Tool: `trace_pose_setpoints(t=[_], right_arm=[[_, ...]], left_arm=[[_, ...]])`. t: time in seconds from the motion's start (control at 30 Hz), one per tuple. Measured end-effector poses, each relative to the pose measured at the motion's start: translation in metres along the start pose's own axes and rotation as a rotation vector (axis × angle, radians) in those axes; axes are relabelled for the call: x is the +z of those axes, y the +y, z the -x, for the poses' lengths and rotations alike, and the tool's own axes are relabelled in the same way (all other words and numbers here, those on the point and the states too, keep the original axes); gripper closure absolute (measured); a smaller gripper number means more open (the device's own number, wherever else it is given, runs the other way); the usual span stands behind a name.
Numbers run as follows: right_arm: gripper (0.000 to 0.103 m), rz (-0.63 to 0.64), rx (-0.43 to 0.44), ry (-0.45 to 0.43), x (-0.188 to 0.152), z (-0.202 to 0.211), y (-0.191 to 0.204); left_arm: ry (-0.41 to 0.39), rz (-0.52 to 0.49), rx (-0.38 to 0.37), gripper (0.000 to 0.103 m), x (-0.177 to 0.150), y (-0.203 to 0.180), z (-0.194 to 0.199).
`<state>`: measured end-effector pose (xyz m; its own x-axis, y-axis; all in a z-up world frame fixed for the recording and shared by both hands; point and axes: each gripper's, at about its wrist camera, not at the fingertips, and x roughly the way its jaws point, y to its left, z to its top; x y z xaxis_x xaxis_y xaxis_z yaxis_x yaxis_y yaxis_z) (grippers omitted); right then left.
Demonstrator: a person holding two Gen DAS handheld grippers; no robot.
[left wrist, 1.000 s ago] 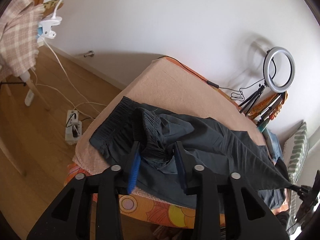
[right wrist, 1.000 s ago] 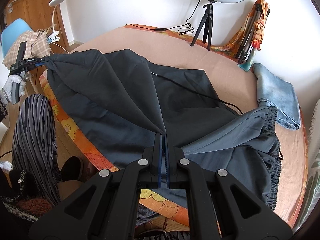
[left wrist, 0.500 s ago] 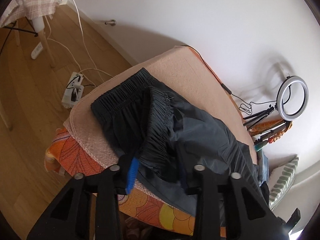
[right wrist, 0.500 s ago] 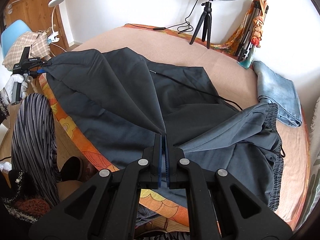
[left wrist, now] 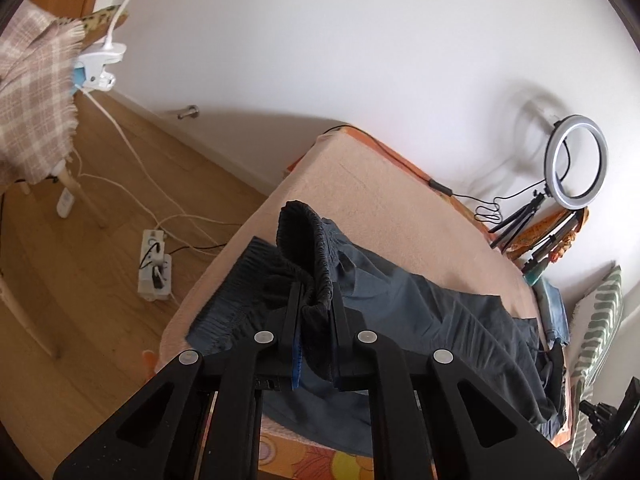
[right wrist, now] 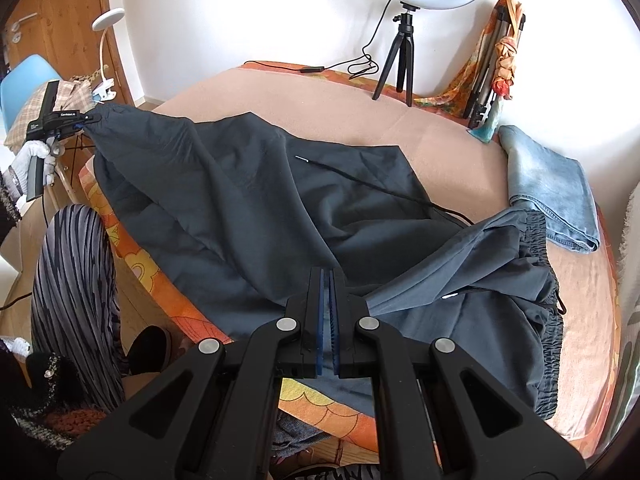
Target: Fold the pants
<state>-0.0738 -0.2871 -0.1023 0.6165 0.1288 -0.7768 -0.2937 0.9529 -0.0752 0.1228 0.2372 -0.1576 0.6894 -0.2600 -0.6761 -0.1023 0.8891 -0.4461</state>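
Dark grey pants (right wrist: 280, 184) lie spread across a bed with a peach cover (right wrist: 304, 100). My left gripper (left wrist: 316, 300) is shut on the elastic waistband (left wrist: 308, 248), which stands up bunched between the jaws. That gripper also shows at the far left of the right wrist view (right wrist: 86, 120), lifting that corner of the cloth. My right gripper (right wrist: 329, 280) is shut on a fold of the pants at the near edge of the bed. An elastic hem (right wrist: 548, 320) lies at the right.
Folded blue jeans (right wrist: 552, 188) lie at the bed's far right. A ring light on a tripod (right wrist: 404, 40) stands at the back by the wall. A power strip (left wrist: 154, 264) and cables lie on the wooden floor. A chair with a plaid cloth (left wrist: 32, 92) stands left.
My left gripper has closed on the waistband and lifted it off the bed. The right gripper stays shut on its fold and has barely moved.
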Motion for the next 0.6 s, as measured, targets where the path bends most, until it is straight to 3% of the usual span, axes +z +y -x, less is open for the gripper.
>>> trace_pose_setpoints(t=[0.13, 0.23, 0.4, 0.43, 0.5, 0.53, 0.57, 0.6], right_arm=[[0.1, 0.003, 0.001, 0.014, -0.002, -0.009, 0.005], [0.099, -0.054, 0.025, 0.012, -0.002, -0.014, -0.004], [0.099, -0.201, 0.033, -0.005, -0.004, -0.01, -0.029], [0.095, -0.233, 0.034, -0.01, -0.006, -0.008, -0.034], [0.068, -0.294, 0.021, -0.023, -0.012, -0.004, -0.044], [0.043, -0.327, 0.004, -0.029, -0.016, -0.001, -0.05], [0.032, -0.356, -0.012, -0.041, -0.02, 0.002, -0.055], [0.032, -0.384, -0.022, -0.058, -0.023, 0.007, -0.061]], left_arm=[[0.073, 0.013, 0.102, 0.094, -0.019, 0.03, -0.018], [0.067, 0.071, 0.06, 0.094, -0.026, 0.044, -0.016], [0.055, 0.026, 0.103, 0.077, -0.02, 0.032, -0.005], [0.04, 0.025, 0.111, 0.075, -0.017, 0.028, 0.0], [0.011, -0.002, 0.097, 0.074, -0.013, 0.013, 0.009], [-0.005, -0.027, 0.094, 0.073, -0.011, 0.004, 0.015], [-0.017, -0.055, 0.084, 0.071, -0.01, -0.008, 0.019], [-0.025, -0.083, 0.062, 0.067, -0.009, -0.021, 0.023]])
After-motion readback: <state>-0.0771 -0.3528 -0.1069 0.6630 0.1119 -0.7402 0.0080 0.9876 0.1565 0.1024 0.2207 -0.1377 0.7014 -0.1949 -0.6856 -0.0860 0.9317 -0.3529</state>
